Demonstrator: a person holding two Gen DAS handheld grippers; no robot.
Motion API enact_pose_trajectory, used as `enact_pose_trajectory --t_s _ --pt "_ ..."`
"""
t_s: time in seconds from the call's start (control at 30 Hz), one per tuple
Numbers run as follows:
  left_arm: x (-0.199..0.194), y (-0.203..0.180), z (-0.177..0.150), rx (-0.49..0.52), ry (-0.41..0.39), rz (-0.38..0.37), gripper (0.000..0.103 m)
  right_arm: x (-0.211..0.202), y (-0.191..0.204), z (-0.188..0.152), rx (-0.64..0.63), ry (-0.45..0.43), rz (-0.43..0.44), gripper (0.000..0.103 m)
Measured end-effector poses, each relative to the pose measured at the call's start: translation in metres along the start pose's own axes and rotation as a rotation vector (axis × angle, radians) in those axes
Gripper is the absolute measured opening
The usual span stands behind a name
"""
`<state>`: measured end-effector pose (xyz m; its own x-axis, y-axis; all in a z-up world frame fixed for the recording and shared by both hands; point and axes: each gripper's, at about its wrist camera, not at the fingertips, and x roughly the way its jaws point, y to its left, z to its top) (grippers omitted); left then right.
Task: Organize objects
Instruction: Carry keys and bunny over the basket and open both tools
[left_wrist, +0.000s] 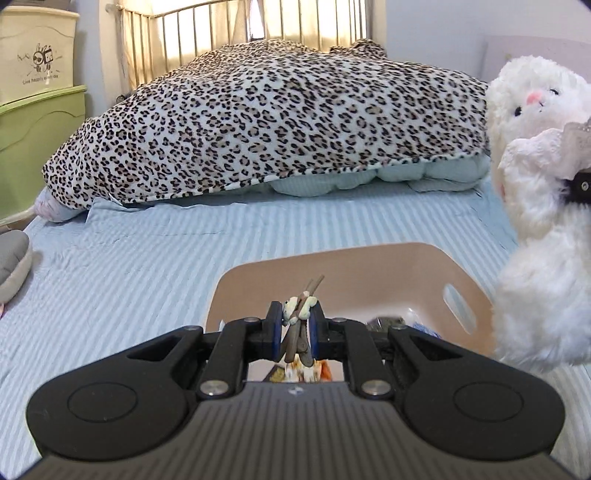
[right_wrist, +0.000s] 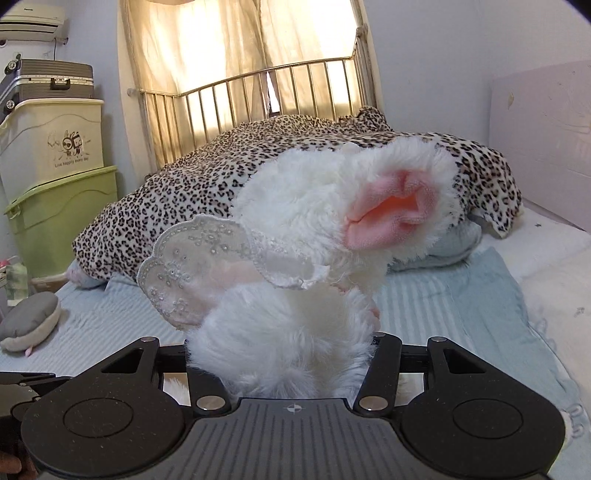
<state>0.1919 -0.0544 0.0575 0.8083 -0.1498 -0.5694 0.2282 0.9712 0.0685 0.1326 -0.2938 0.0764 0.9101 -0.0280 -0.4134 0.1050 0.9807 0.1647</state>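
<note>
Left gripper (left_wrist: 295, 332): blue pads pinched on a small toy figure (left_wrist: 298, 314), pale head between the fingertips, brown stick-like limbs poking out above and below
Small toy figure, place: held over the near rim of the beige bin (left_wrist: 406, 266), not touching it
Beige bin: sits on the striped blue sheet (left_wrist: 147, 266) near the left gripper, slot handle on its right wall, a few small items inside that I cannot make out
Right gripper (right_wrist: 284, 354): fingertips buried in white fur, so I cannot tell how the jaws stand; it appears to carry the white plush rabbit (right_wrist: 295, 332)
White plush rabbit: off the bed, at the right of the bin in the left view (left_wrist: 535, 221), face turned left; from the right wrist it shows its back, a pink-lined ear (right_wrist: 391, 210) and a lace bow (right_wrist: 207, 269)
Leopard blanket (left_wrist: 266, 118): heaped across the far end of the bed over pale blue bedding
Grey plush (right_wrist: 31, 325): lying at the far left edge of the sheet
Storage drawers (right_wrist: 62, 177): cream over green, stacked at far left beside the metal headboard (right_wrist: 258, 88)
</note>
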Motion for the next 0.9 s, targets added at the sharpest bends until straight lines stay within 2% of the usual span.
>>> enact_pose_trajectory --t_s 0.2,0.3,0.4,0.57,0.67,0.73,0.87,0.9 --pt "0.058 -0.004 0.004 -0.029 0.055 0.040 0.016 0.052 0.011 -0.007 0.000 -0.006 -0.003 0.050" --pt "0.082 -0.001 -0.001 -0.028 0.096 0.059 0.016 0.080 0.024 -0.018 -0.012 0.000 0.027 0.050" --pt "0.101 0.003 -0.011 -0.001 0.131 0.088 0.016 0.109 0.039 -0.036 -0.046 0.033 0.031 0.051" --pt "0.118 0.011 -0.023 -0.001 0.198 0.092 0.016 0.147 0.050 -0.072 -0.071 0.137 0.060 0.052" --pt "0.122 0.008 -0.029 0.030 0.220 0.094 0.016 0.161 0.057 -0.085 -0.124 0.198 0.047 0.058" --pt "0.123 0.008 -0.032 0.036 0.228 0.093 0.016 0.165 0.058 -0.090 -0.150 0.244 0.044 0.066" --pt "0.120 0.010 -0.032 0.023 0.242 0.083 0.018 0.154 0.064 -0.091 -0.206 0.240 0.016 0.093" --pt "0.118 0.010 -0.030 0.022 0.248 0.083 0.026 0.149 0.064 -0.088 -0.206 0.239 0.024 0.099"
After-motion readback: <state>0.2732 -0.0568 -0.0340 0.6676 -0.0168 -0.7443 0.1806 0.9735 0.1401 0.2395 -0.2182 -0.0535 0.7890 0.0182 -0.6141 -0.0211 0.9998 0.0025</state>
